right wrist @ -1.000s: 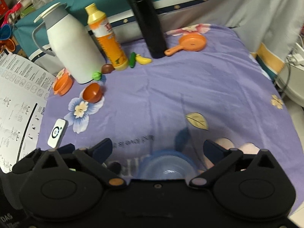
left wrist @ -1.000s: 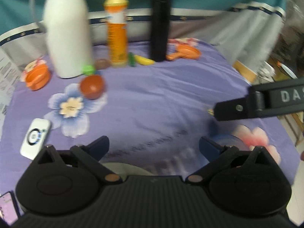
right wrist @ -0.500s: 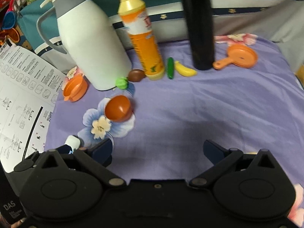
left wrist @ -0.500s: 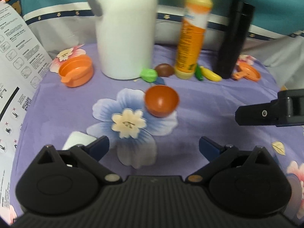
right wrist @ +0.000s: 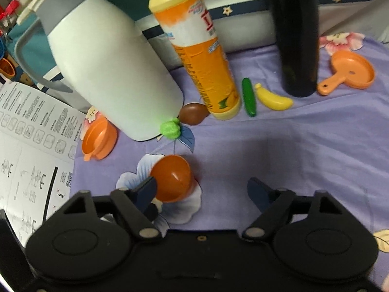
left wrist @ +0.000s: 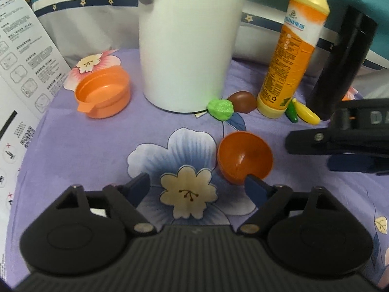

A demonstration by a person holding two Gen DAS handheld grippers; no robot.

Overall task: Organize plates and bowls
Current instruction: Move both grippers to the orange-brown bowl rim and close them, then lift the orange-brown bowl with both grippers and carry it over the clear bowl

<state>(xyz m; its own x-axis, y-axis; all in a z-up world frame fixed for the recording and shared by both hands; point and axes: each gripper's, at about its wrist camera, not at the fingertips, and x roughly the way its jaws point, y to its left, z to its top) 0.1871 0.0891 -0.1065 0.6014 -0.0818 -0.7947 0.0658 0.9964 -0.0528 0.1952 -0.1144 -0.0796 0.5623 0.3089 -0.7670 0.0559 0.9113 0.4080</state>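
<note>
Both grippers, left gripper (left wrist: 195,186) and right gripper (right wrist: 201,189), jaws apart; tilted round orange bowl (left wrist: 244,157) near left gripper's right finger could roll if nudged toward green toy (left wrist: 220,109).

Home, bed w/ floral sheet (left wrist: 316,206), thermos jug (left wrist: 187,41), toys

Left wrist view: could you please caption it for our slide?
Open left gripper nears the orange bowl on the floral cloth.

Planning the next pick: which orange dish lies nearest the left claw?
The round dark-orange plastic bowl, handleless, right at the left claw. The lighter orange tabbed cup and orange toy pan sit farther back.
</note>
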